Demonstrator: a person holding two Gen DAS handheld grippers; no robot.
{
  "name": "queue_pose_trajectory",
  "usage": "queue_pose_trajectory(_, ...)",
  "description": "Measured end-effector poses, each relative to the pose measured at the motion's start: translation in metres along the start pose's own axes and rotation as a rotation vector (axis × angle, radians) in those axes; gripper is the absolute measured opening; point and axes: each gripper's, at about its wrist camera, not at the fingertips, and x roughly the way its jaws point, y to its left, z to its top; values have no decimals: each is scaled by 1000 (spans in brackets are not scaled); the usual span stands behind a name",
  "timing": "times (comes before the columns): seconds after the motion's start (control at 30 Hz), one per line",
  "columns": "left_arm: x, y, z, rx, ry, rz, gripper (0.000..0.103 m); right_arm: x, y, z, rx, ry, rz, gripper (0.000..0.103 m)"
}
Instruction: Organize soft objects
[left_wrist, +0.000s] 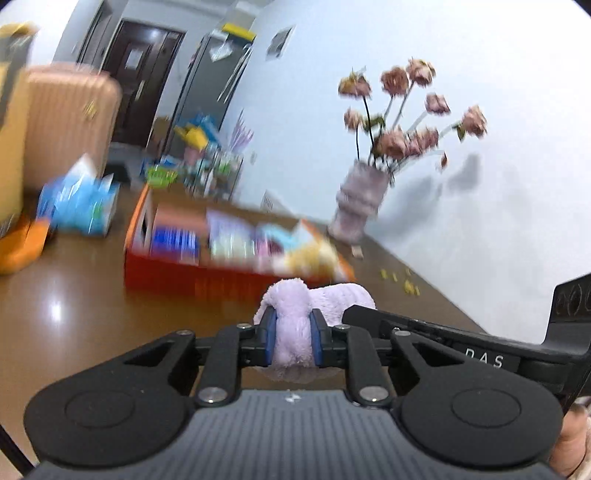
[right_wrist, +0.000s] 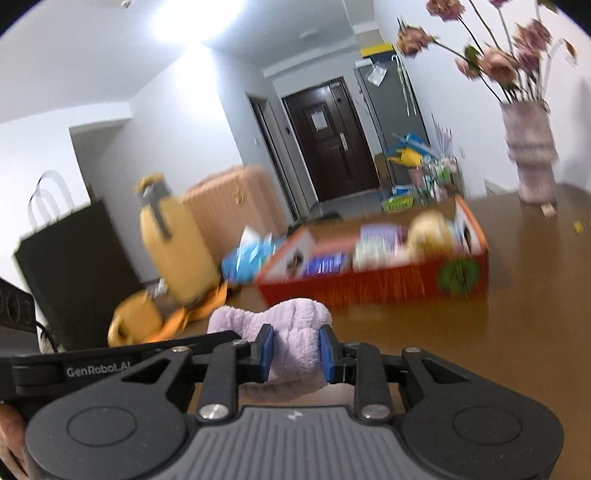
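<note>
A fluffy lilac plush cloth (left_wrist: 295, 321) is gripped at one end between the blue pads of my left gripper (left_wrist: 293, 334), above the brown table. My right gripper (right_wrist: 296, 352) is shut on the other end of the same lilac cloth (right_wrist: 291, 332). The two grippers sit side by side; the right gripper's black body (left_wrist: 443, 332) shows in the left wrist view. Ahead stands an orange-red box (left_wrist: 207, 275) holding packets and a yellow plush toy (right_wrist: 430, 230); it also shows in the right wrist view (right_wrist: 369, 282). Both views are motion-blurred.
A vase of pink flowers (left_wrist: 360, 199) stands at the table's far right by the wall. A blue packet (left_wrist: 79, 203), a yellow plush (right_wrist: 177, 243) and an orange item (left_wrist: 22, 243) lie left of the box. A peach suitcase (right_wrist: 229, 206) stands behind.
</note>
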Motion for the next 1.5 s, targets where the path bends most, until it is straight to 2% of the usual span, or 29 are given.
queue_pose_trajectory(0.1, 58, 26, 49, -34, 34, 24, 19, 59, -21, 45, 44, 21, -10, 25)
queue_pose_trajectory(0.2, 117, 58, 73, -99, 118, 74, 19, 118, -48, 69, 147, 88, 5, 25)
queue_pose_trajectory(0.37, 176, 87, 71, -104, 220, 154, 20, 198, -62, 73, 72, 220, -96, 25)
queue_pose_trajectory(0.5, 203, 99, 55, -74, 298, 208, 20, 229, -57, 59, -46, 304, -182, 26)
queue_pose_trajectory(0.6, 208, 101, 50, -48, 305, 209, 20, 237, -58, 56, -72, 335, -182, 27)
queue_pose_trajectory(0.63, 207, 99, 50, -43, 308, 209, 22, 235, -58, 57, -80, 341, -179, 26)
queue_pose_trajectory(0.73, 200, 98, 55, -37, 298, 242, 38, 229, -60, 62, -69, 340, -172, 32)
queue_pose_trajectory(0.8, 188, 91, 60, -13, 273, 257, 41, 220, -57, 68, -83, 319, -184, 44)
queue_pose_trajectory(0.87, 174, 86, 70, 6, 241, 279, 47, 203, -52, 78, -100, 281, -201, 49)
queue_pose_trajectory(0.93, 155, 77, 81, 26, 212, 298, 49, 184, -47, 91, -113, 244, -206, 49)
queue_pose_trajectory(0.97, 144, 72, 86, 35, 197, 305, 54, 170, -44, 99, -122, 220, -210, 51)
queue_pose_trajectory(1.03, 120, 62, 96, 56, 159, 313, 64, 142, -39, 112, -146, 169, -225, 55)
queue_pose_trajectory(1.1, 93, 49, 103, 96, 114, 325, 70, 115, -34, 121, -167, 124, -249, 63)
queue_pose_trajectory(1.23, 43, 27, 107, 152, 46, 354, 81, 58, -33, 131, -172, 54, -287, 68)
queue_pose_trajectory(1.3, 25, 17, 104, 169, 18, 362, 83, 31, -34, 130, -176, 25, -309, 75)
queue_pose_trajectory(1.37, 7, 8, 97, 194, -41, 376, 94, 7, -33, 124, -191, -9, -311, 80)
queue_pose_trajectory(1.43, -9, -3, 86, 241, -137, 400, 103, -13, -31, 115, -218, -63, -296, 92)
queue_pose_trajectory(1.5, -22, -14, 77, 289, -211, 411, 103, -25, -25, 103, -262, -112, -315, 99)
